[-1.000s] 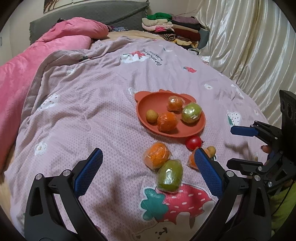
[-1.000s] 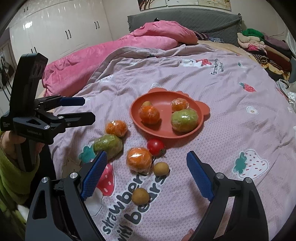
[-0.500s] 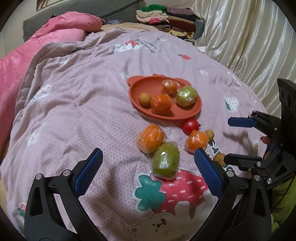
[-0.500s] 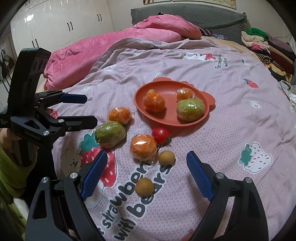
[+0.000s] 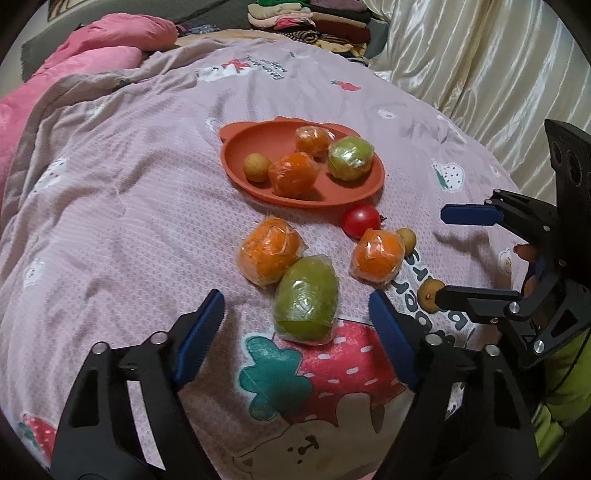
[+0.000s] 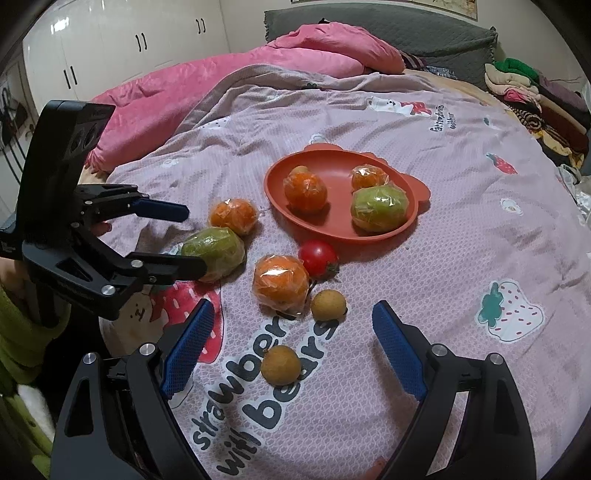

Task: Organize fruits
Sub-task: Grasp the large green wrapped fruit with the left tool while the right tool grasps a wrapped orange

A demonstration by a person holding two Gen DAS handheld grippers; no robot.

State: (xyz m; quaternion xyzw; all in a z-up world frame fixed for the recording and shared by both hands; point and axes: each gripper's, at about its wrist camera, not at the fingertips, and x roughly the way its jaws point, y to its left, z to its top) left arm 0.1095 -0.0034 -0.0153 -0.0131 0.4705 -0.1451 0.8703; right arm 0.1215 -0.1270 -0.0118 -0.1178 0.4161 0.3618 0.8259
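Four fruits on orange plate (image 5: 236, 162)

I see a home bedroom, bed with lilac strawberry-print quilt (image 6: 443, 258), pink padded duvet (image 6: 221, 85), white wardrobe doors (image 6: 110, 44), folded clothes pile (image 5: 314, 18), cream satin curtain (image 5: 480, 55)

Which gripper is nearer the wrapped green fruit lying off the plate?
Left. The left gripper, jaws just closing, brackets the green fruit without touching; the right gripper hangs open beside it, over the small brown fruits.
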